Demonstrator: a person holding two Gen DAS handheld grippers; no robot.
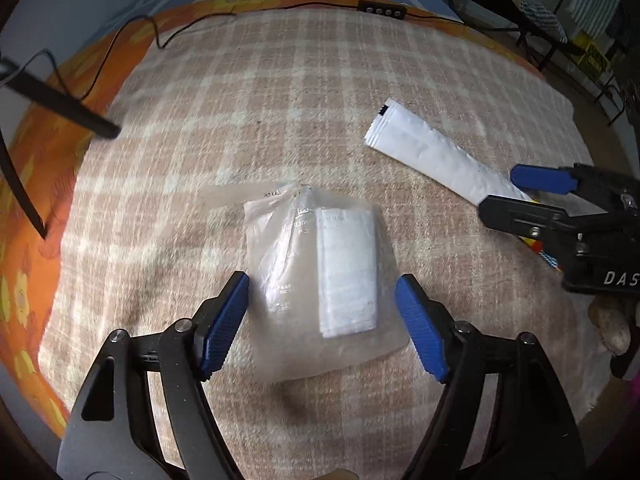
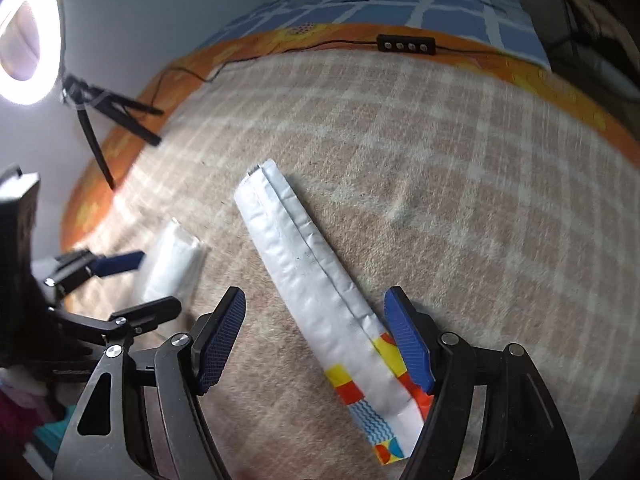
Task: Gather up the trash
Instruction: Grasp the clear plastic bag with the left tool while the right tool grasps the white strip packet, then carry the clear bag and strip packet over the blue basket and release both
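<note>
A clear plastic bag (image 1: 320,276) with a folded white paper inside lies on the checked beige blanket (image 1: 280,100). My left gripper (image 1: 322,326) is open, its blue pads on either side of the bag's near end. A long white wrapper (image 2: 316,292) with a red, yellow and blue printed end lies to the right; it also shows in the left wrist view (image 1: 432,152). My right gripper (image 2: 316,344) is open with the wrapper's near part between its fingers. The right gripper (image 1: 516,196) shows in the left wrist view; the left gripper (image 2: 132,280) and the bag (image 2: 172,268) show in the right wrist view.
A black cable with a button controller (image 1: 382,11) runs along the orange flowered sheet (image 1: 36,152) at the far edge. A lit ring light (image 2: 24,40) on a black tripod (image 2: 120,116) stands at the left. A blue checked cover (image 2: 380,4) lies behind.
</note>
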